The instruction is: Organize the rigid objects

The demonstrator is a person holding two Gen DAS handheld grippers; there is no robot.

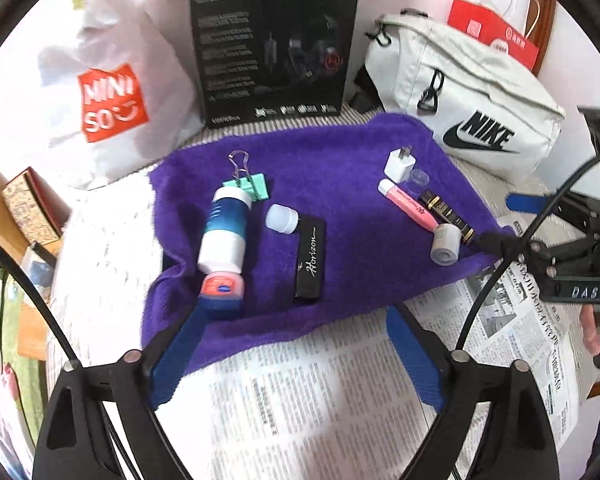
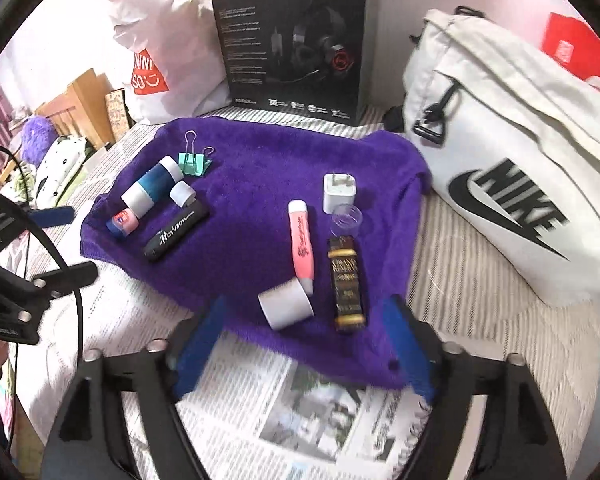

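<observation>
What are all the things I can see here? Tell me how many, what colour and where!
towel: 1, purple, spread over newspaper
bottle: 1, blue and white, towel's left part
small jar: 1, pink and blue, at the bottle's near end
white cap: 1, beside bottle
black case: 1, black, near cap
binder clip: 1, green, behind bottle
charger plug: 1, white, towel's right part
pink tube: 1, near plug
dark tube: 1, black-gold, right of pink tube
paper roll: 1, white, towel's near edge
headset box: 1, black, behind
Nike bag: 1, white, right
Miniso bag: 1, white, left
left gripper: 1, blue pads, open
right gripper: 1, blue pads, open
</observation>
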